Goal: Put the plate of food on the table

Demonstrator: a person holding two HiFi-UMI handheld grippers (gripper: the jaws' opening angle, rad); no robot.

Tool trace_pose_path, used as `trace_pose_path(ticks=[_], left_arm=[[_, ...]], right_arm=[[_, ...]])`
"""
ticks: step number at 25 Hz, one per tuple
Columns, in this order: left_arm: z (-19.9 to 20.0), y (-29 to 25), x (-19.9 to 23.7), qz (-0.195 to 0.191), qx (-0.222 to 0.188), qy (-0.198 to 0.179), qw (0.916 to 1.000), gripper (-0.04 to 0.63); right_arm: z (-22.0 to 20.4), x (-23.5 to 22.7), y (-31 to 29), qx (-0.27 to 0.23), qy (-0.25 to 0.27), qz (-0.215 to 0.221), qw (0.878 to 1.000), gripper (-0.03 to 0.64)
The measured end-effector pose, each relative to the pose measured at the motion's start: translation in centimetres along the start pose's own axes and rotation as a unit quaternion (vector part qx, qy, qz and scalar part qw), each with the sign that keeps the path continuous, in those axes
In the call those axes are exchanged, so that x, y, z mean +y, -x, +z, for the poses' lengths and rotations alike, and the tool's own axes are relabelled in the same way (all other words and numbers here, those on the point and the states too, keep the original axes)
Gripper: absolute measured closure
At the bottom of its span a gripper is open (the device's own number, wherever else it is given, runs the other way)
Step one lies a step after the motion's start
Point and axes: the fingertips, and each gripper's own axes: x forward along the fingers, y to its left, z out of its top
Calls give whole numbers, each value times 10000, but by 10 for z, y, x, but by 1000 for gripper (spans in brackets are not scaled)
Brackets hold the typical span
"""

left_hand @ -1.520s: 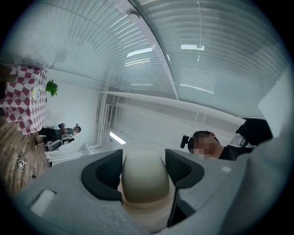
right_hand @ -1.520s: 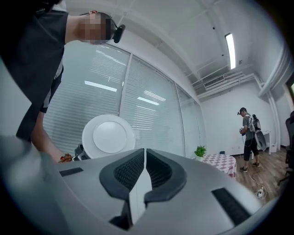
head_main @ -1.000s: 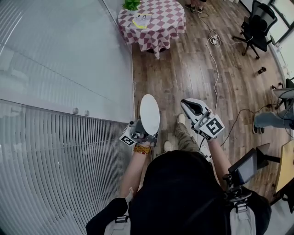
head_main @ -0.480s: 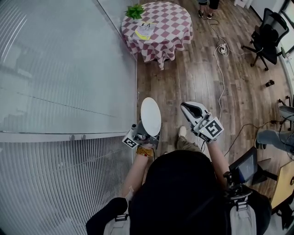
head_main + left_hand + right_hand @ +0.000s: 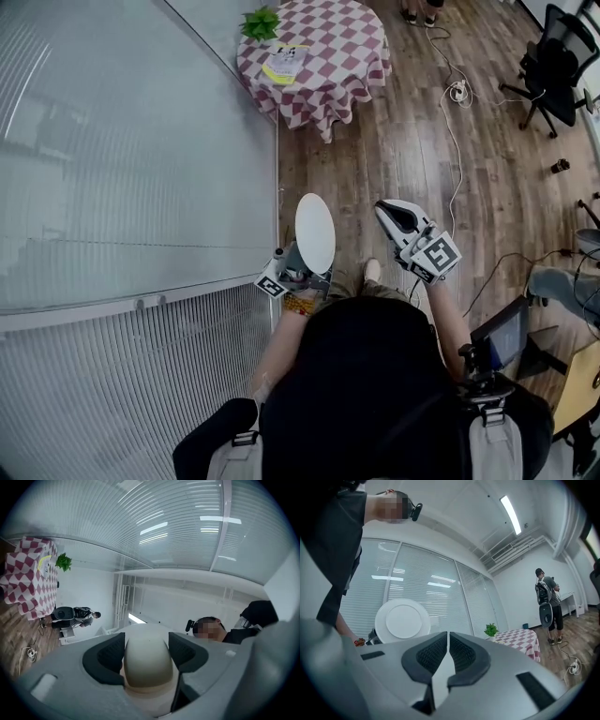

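Observation:
A white plate point(image 5: 315, 232) stands on edge, gripped at its rim by my left gripper point(image 5: 298, 272), whose dark pads close on it in the left gripper view, plate point(image 5: 146, 660). No food shows on it. The right gripper view shows the plate's round underside point(image 5: 402, 619). My right gripper point(image 5: 386, 212) is held beside it at the same height, jaws shut with nothing between them point(image 5: 448, 648). The round table with a red-and-white checked cloth point(image 5: 323, 52) stands well ahead across the wooden floor, also seen as the table point(image 5: 515, 639) in the right gripper view.
A glass wall with blinds point(image 5: 122, 187) runs along the left. On the table are a green plant point(image 5: 262, 21) and a yellow paper point(image 5: 286, 64). A cable with a power strip point(image 5: 459, 91) lies on the floor. An office chair point(image 5: 551, 61) stands at the right. A person point(image 5: 546, 604) stands beyond the table.
The person has walked forward along the glass wall; the wall's rail has slid back in view. Both grippers keep their pose, the plate still held on edge in the left one.

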Motion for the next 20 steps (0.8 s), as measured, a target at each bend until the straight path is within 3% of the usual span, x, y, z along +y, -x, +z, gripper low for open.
trace_pose_path(ticks=[10,20], left_arm=[[0,-30,61,154,122,203,9996,305],[43,-83,156,-129,-76,490,9987,305]], right_arm=[[-12,-46,-2,35,-168,-193,9997,604],[-7,-131,-53,201,-142,-520,9983,604]])
